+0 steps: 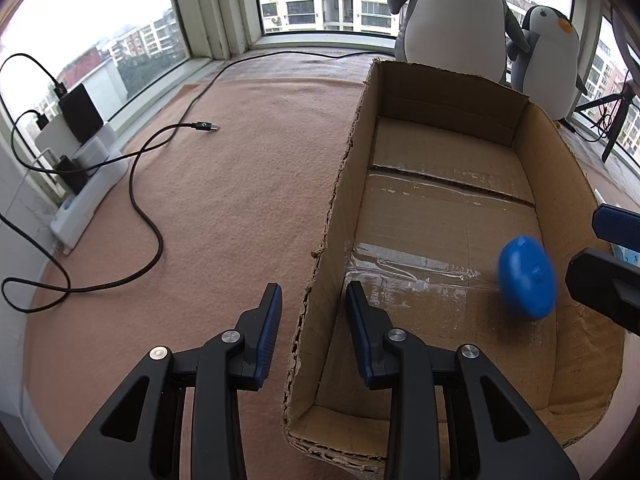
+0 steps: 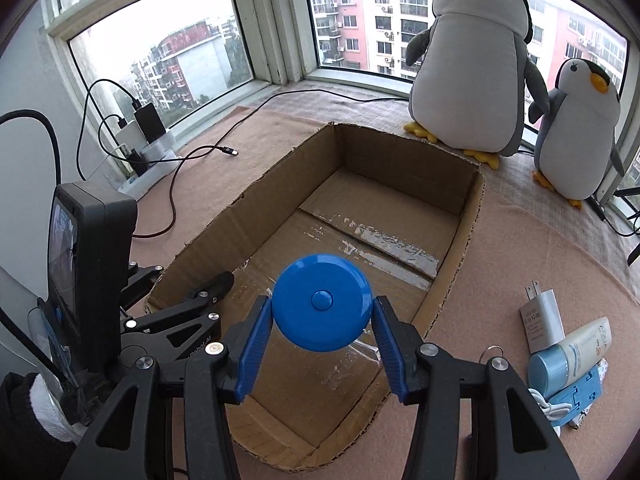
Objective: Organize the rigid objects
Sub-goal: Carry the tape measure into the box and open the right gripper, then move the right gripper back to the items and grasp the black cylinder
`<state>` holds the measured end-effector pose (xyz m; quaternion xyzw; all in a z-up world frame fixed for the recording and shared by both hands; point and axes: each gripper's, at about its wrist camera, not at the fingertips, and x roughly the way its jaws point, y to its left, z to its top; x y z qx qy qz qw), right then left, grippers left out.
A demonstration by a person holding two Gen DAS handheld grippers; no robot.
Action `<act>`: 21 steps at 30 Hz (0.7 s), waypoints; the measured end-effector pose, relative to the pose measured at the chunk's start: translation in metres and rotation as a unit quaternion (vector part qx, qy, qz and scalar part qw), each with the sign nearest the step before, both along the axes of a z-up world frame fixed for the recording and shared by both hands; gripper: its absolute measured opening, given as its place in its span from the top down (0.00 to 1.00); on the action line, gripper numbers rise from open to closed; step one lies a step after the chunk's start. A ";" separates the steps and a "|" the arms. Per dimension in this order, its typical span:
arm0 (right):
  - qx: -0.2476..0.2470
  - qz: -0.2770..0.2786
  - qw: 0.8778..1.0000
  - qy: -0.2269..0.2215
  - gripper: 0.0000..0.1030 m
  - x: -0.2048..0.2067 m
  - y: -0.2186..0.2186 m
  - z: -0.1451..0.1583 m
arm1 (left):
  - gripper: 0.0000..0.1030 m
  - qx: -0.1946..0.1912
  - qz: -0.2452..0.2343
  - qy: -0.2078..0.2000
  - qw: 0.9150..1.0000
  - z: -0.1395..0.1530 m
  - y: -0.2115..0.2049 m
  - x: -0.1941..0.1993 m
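Two grippers hang over an open cardboard box [image 2: 466, 236] on a pinkish cloth [image 1: 240, 200]. The right gripper [image 2: 321, 301] points down into the box with a blue round disc [image 2: 322, 280] between its blue pads, above the taped floor near the box's near end. From the right wrist the pads sit just at the disc's rim; from the left wrist the disc is blurred and shows a sliver of space between it and the right fingers, so the claw reads as parted rather than clamped on it. The left gripper [image 1: 312, 286] is at the box's near left corner; its jaws are drawn to their narrowest, and the ragged left wall runs up between them; whether the pads pinch that wall I cannot tell. Beside the box's right wall lie a white charger plug [image 2: 544, 320] and a pale blue tube [image 2: 568, 352], touching one another. A large plush penguin [image 2: 472, 64] and a small one [image 2: 580, 128] stand behind the box by the window; a black cable [image 1: 152, 220] loops across the cloth to the left.
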<state>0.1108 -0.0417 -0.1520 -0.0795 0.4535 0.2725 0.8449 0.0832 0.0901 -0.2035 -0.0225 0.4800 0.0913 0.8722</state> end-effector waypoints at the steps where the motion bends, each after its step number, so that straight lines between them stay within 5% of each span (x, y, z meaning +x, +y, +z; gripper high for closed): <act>1: 0.000 0.000 1.000 -0.001 0.45 0.000 0.001 0.000 | 0.70 0.001 0.000 0.001 1.000 0.000 0.000 0.000; 5: 0.002 -0.004 1.000 -0.008 0.35 -0.001 -0.001 0.005 | 0.70 0.001 0.000 0.000 1.000 0.000 0.000 0.001; 21: 0.011 -0.017 1.000 -0.013 0.35 -0.012 -0.022 0.015 | 0.70 0.001 0.000 0.000 1.000 0.000 0.000 0.001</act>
